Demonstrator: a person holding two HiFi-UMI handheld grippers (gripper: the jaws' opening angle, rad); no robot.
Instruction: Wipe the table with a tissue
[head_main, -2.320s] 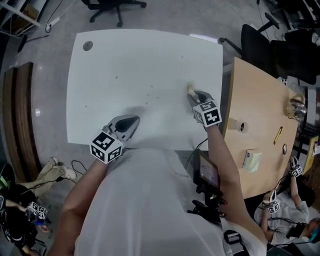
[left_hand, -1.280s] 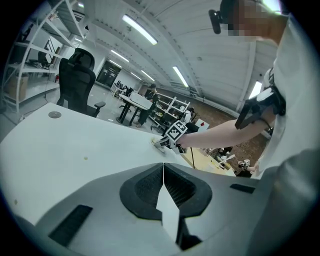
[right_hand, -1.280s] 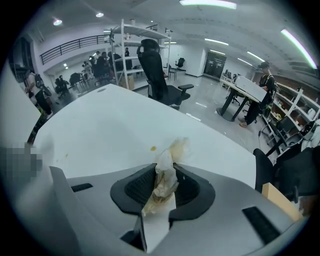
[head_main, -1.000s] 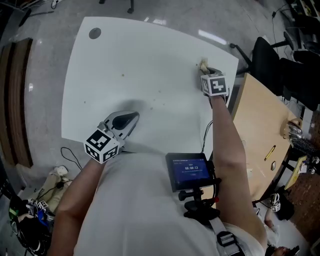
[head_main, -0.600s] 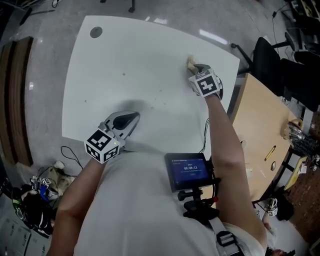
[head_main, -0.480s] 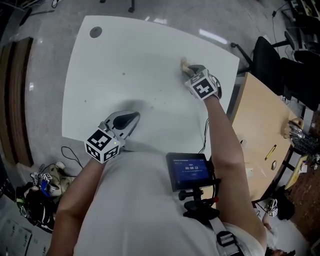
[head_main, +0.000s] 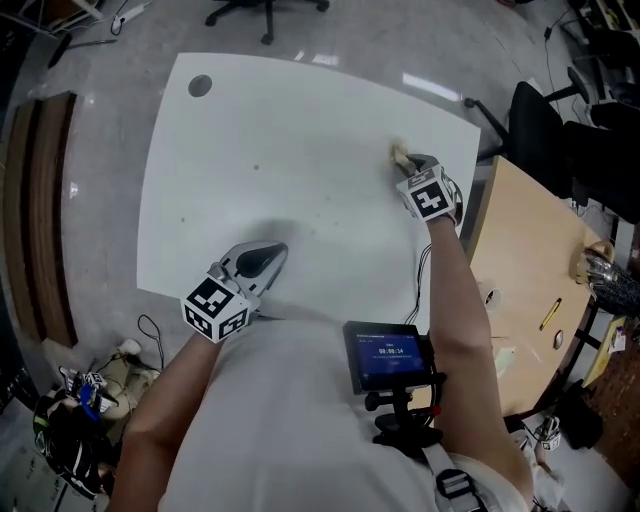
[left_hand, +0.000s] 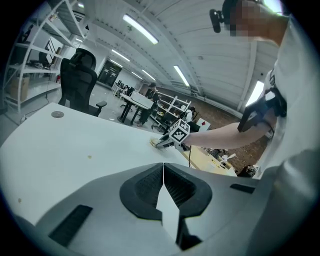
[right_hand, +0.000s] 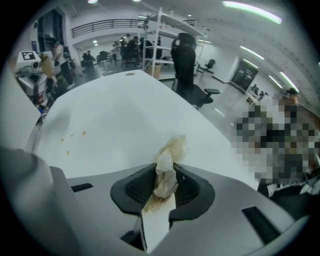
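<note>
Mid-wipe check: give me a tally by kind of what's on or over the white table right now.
Grey handheld two-jaw tools: 2, left tool and right tool
Crumpled brown-stained tissue: 1, clamped in the right tool
Round grey cap set in the white table: 1
Total: 4

Most of tissue (head_main: 397, 153) hidden under right tool (head_main: 408, 162); table (head_main: 300, 120) specks (head_main: 256, 167) too small to identify; chair (head_main: 262, 12) cut by top edge
</note>
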